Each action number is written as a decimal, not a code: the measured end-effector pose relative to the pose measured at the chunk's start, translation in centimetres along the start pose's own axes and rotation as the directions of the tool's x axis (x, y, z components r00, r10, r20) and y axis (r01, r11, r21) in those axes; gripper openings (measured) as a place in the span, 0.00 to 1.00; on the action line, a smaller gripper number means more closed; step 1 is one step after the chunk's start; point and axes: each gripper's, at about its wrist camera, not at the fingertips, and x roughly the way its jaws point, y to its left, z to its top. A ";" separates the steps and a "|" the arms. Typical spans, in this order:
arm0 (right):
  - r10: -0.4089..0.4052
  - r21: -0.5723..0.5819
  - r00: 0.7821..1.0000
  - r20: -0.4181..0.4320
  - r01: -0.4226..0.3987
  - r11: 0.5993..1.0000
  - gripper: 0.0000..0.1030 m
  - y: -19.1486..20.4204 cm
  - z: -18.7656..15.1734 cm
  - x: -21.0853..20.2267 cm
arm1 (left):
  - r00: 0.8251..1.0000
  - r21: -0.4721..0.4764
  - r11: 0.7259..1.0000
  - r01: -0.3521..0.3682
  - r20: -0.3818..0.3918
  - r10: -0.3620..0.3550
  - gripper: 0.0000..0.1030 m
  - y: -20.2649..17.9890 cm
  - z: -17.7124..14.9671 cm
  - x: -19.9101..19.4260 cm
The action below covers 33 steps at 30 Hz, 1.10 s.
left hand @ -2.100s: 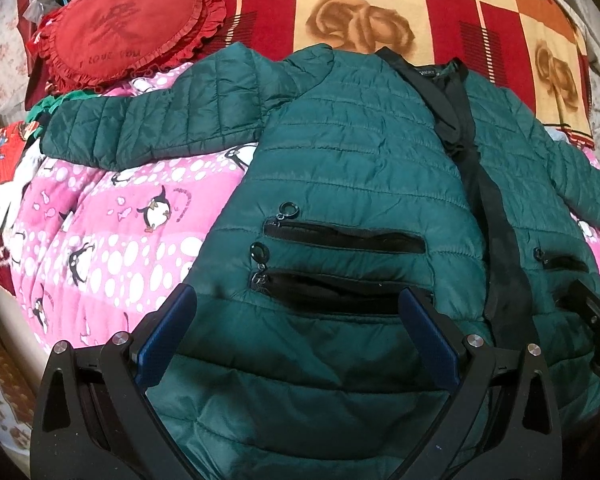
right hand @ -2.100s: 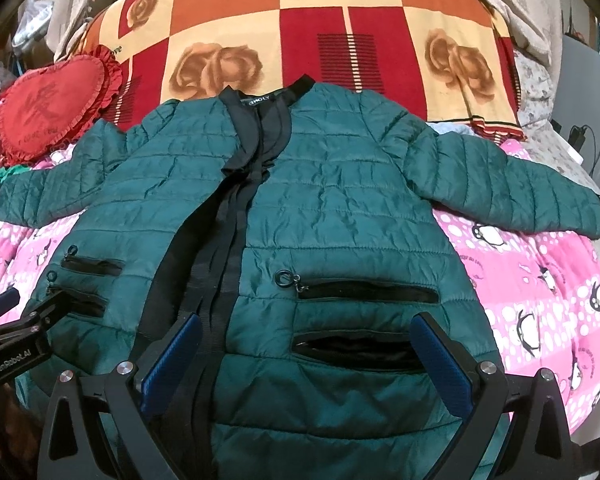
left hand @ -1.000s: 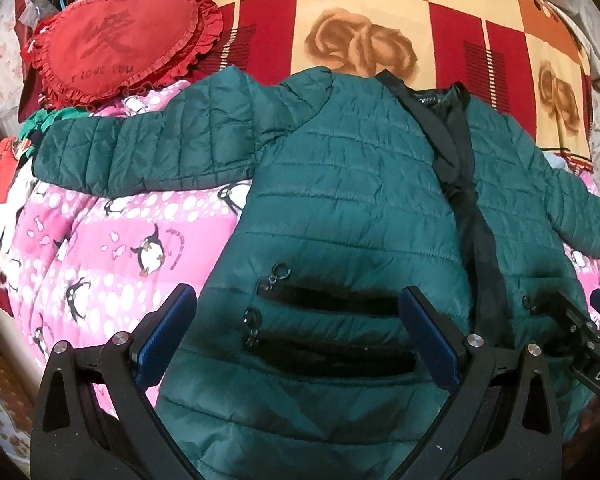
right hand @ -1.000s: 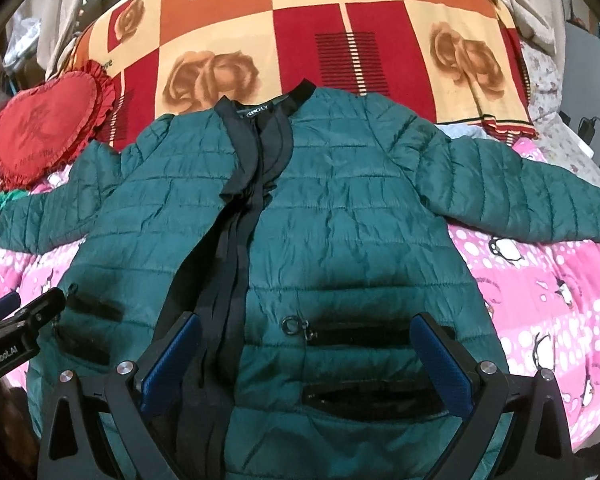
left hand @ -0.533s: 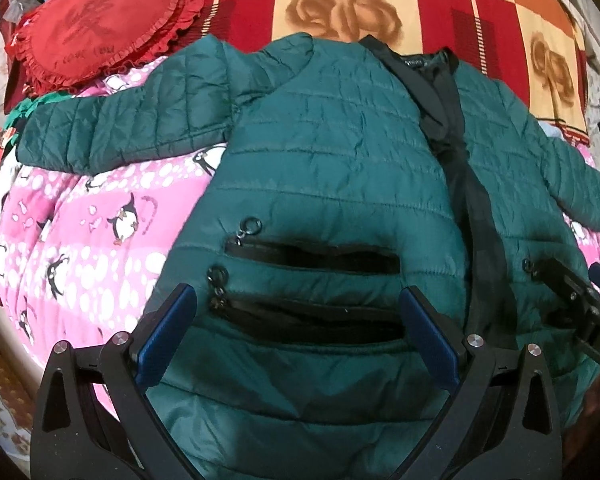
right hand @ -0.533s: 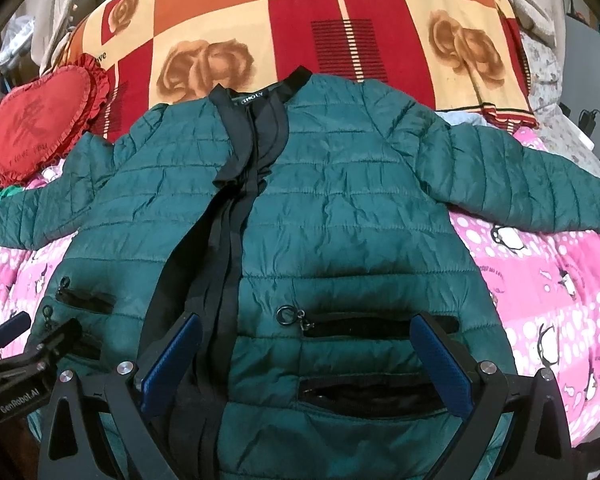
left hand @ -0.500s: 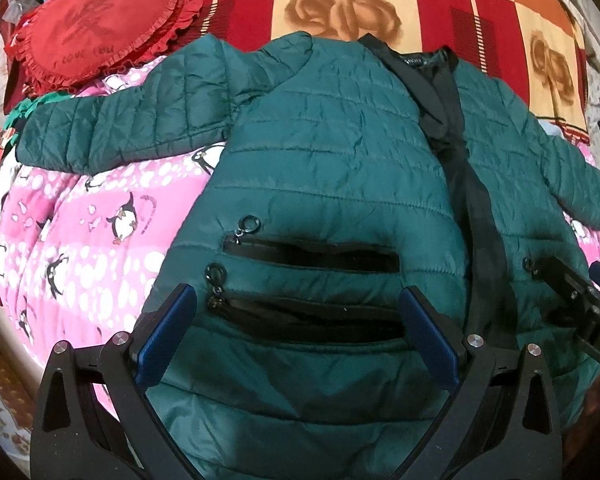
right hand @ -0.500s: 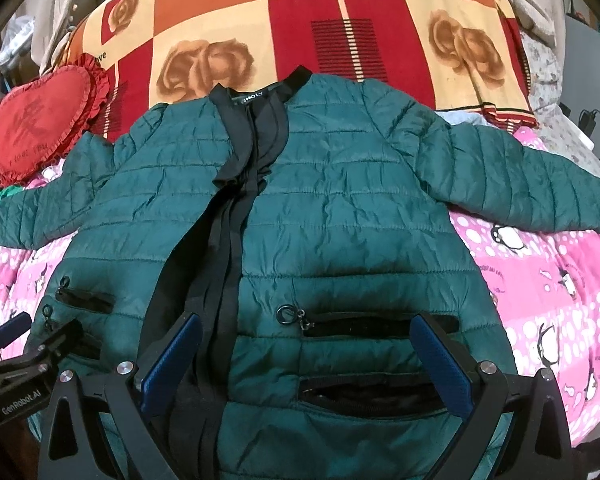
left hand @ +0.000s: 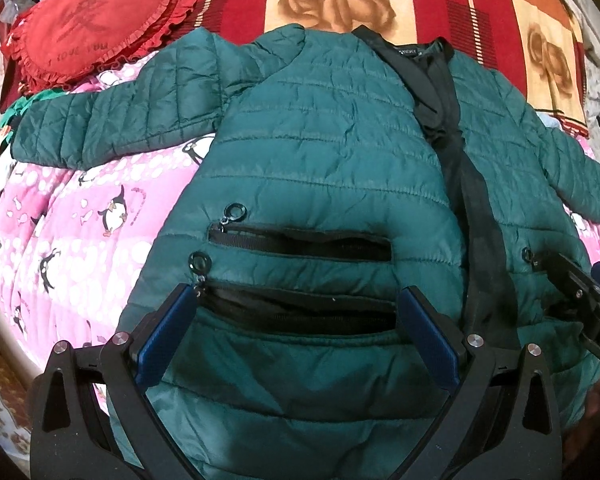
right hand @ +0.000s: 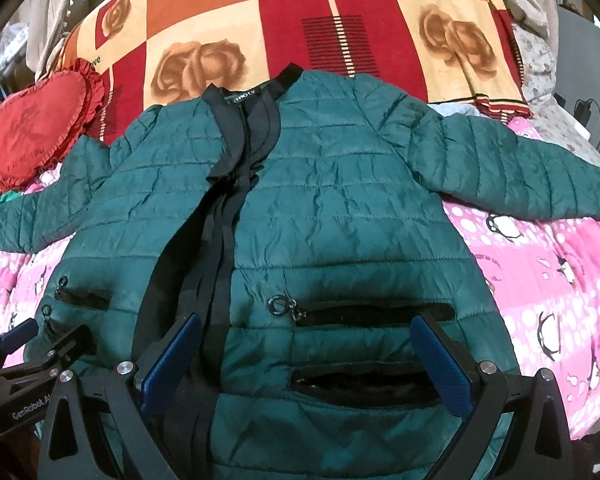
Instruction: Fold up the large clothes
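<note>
A bed is covered by a pink penguin-print quilt (right hand: 548, 280), with a red and orange rose-patterned blanket (right hand: 340, 12) at the far end. A green quilted jacket (right hand: 332, 208) is spread flat, front up, across the quilt, sleeves stretched to left and right. A red heart-shaped pillow (left hand: 92, 48) is seen at far left. The left gripper (left hand: 296, 332) and right gripper (right hand: 304, 360) are held over the jacket's near hem, jaws released and spread wide.
</note>
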 end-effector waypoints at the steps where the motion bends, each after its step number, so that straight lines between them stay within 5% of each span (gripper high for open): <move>1: -0.001 0.000 1.000 -0.003 0.001 1.000 1.00 0.0 -0.1 0.1 | 1.000 -0.003 1.000 0.001 -0.003 -0.001 0.99 0.0 0.0 0.1; 17: 0.000 -0.060 1.000 -0.001 0.000 0.998 1.00 2.1 2.0 1.2 | 1.000 -0.059 0.998 -0.019 0.011 0.019 0.99 2.8 3.0 0.1; 33: 0.086 -0.137 0.996 -0.009 -0.086 0.987 1.00 7.8 6.6 4.4 | 0.978 -0.199 0.961 -0.193 0.043 0.206 0.99 13.9 8.8 1.1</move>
